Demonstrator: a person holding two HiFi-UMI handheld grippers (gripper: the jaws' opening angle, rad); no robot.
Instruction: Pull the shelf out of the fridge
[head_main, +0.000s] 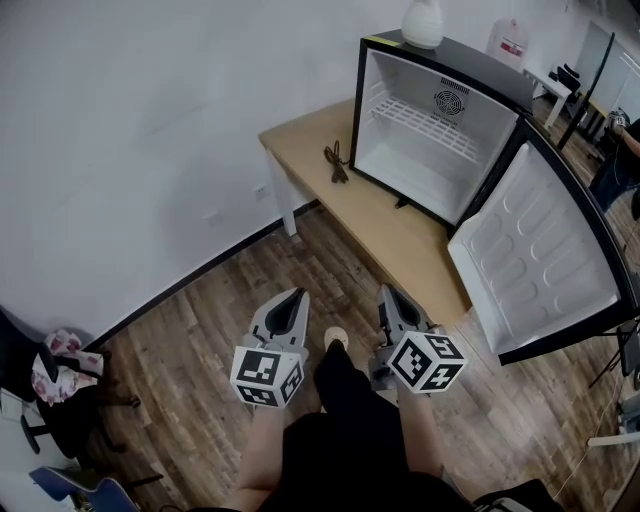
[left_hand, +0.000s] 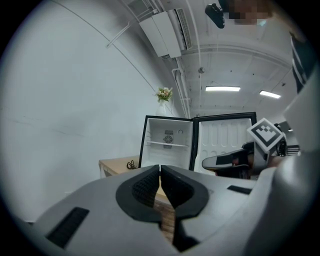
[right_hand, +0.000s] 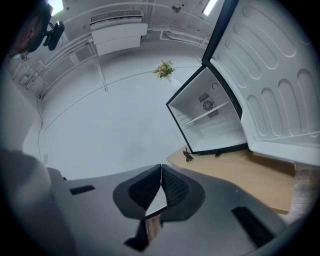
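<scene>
Head view, fridge: we see the fridge (head_main: 410, 165) at upper right on the table (head_main: 400, 240), its door (head_main: 540, 250) open.
Head view, shelf: the shelf (head_main: 425, 125) sits fully inside, long axis running upper left to lower right, front edge facing lower left.
Head view, progress: nothing is pulled yet; we judge that the reach, grip and pull remain.
Left gripper view: the left gripper (left_hand: 160, 168) has its jaws together and empty; the shelf lies level at centre, well apart.
Right gripper view: the right gripper (right_hand: 160, 169) has its jaws together and empty; the shelf slants at upper right.
</scene>
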